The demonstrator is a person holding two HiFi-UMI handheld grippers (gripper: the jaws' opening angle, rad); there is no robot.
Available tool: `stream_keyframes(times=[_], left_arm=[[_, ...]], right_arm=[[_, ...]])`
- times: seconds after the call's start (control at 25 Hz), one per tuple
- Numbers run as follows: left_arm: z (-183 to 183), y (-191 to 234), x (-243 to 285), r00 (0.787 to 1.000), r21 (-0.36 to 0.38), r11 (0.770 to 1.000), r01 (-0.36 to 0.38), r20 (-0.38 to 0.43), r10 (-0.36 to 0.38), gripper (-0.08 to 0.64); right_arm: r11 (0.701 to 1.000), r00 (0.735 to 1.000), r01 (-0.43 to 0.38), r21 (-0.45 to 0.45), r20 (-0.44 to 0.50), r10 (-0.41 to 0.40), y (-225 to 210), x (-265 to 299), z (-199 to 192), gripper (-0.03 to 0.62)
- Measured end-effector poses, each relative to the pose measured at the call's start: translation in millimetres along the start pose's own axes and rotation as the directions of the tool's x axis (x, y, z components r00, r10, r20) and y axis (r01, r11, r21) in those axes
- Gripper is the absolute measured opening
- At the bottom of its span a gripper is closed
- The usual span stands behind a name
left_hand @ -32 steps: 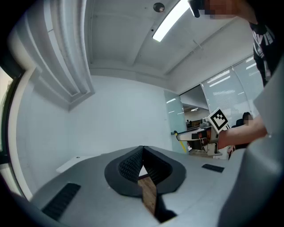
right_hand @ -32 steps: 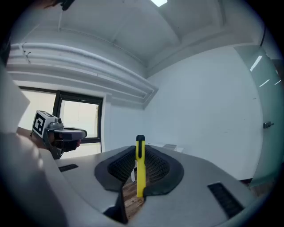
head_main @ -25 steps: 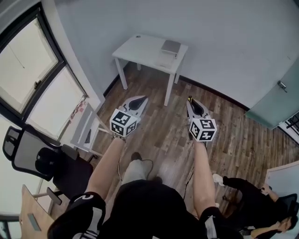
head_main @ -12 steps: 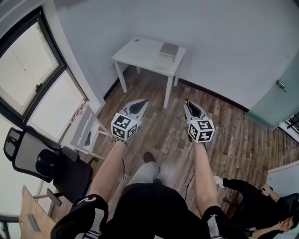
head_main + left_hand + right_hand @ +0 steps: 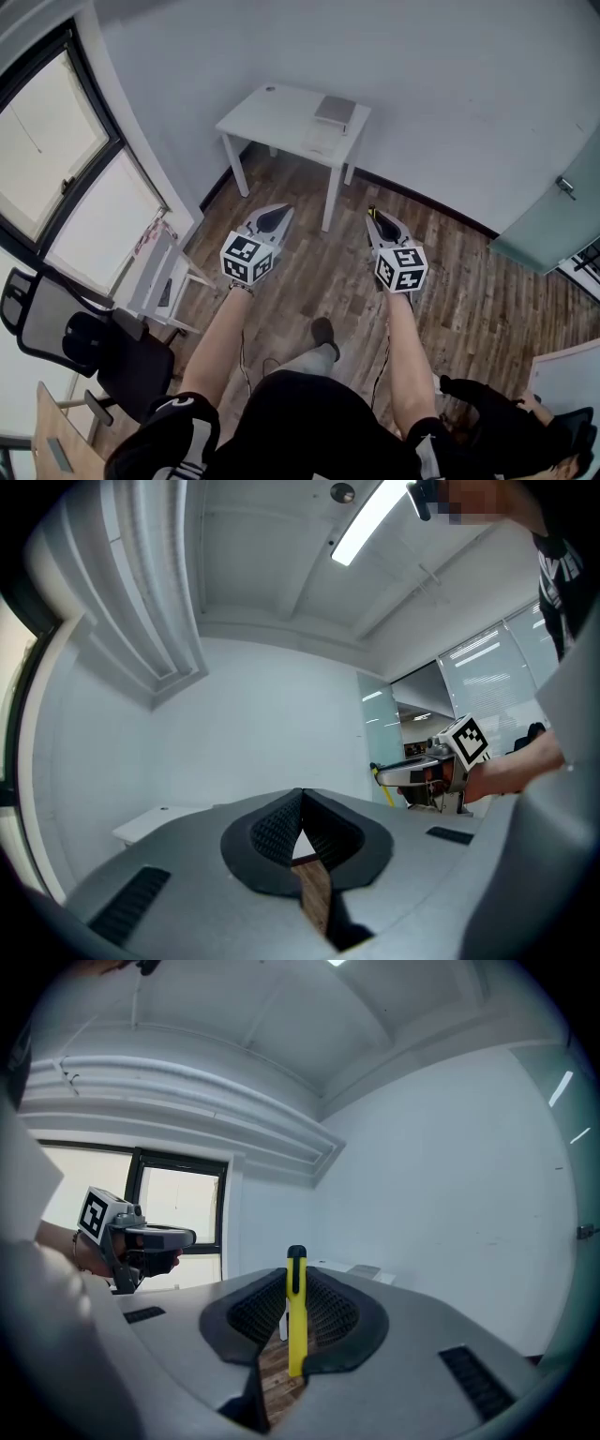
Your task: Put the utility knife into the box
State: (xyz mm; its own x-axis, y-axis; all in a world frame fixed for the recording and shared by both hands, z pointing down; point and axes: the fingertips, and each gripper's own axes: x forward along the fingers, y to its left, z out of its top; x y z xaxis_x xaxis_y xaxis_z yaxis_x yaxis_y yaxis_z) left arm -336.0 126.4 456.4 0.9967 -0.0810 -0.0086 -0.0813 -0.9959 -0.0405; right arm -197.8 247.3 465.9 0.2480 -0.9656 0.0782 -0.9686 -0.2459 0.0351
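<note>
A grey box (image 5: 335, 110) lies on a small white table (image 5: 281, 117) against the far wall, well ahead of both grippers. My right gripper (image 5: 379, 218) is held in the air over the wooden floor and is shut on a yellow utility knife (image 5: 296, 1321). The knife stands upright between the pads, and its dark tip (image 5: 373, 211) pokes past the jaws. The box (image 5: 367, 1272) shows small and far off in the right gripper view. My left gripper (image 5: 272, 216) is held level beside it, jaws shut with nothing between them (image 5: 300, 803).
A large window (image 5: 56, 178) fills the left wall, with a white rack (image 5: 157, 281) and a black office chair (image 5: 56, 333) below it. A glass door (image 5: 553, 211) is at the right. Another person (image 5: 487, 412) sits at the lower right. The floor is wooden planks (image 5: 323, 253).
The person has stepped forward toward the table, one foot swinging ahead. Both grippers keep the same pose, and the knife stays in the right one.
</note>
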Motion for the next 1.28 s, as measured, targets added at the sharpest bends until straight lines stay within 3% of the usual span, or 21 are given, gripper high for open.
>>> stream_keyframes(times=[0.64,1.28], left_arm=[[-1.6,63.8,177.4,0.999,-0.061,0.998,-0.031,0.030,0.033,0.026],[-14.6,114.0,263.6,0.998,-0.072,0.996,-0.061,0.007,0.061,0.026]], right_arm=[[0.997,0.996,-0.069,-0.037,-0.051,0.067,-141.0,118.1,14.6,0.078],[0.994,0.993,-0.112,0.007,-0.038,0.112,-206.9,204.2,9.8,0.078]])
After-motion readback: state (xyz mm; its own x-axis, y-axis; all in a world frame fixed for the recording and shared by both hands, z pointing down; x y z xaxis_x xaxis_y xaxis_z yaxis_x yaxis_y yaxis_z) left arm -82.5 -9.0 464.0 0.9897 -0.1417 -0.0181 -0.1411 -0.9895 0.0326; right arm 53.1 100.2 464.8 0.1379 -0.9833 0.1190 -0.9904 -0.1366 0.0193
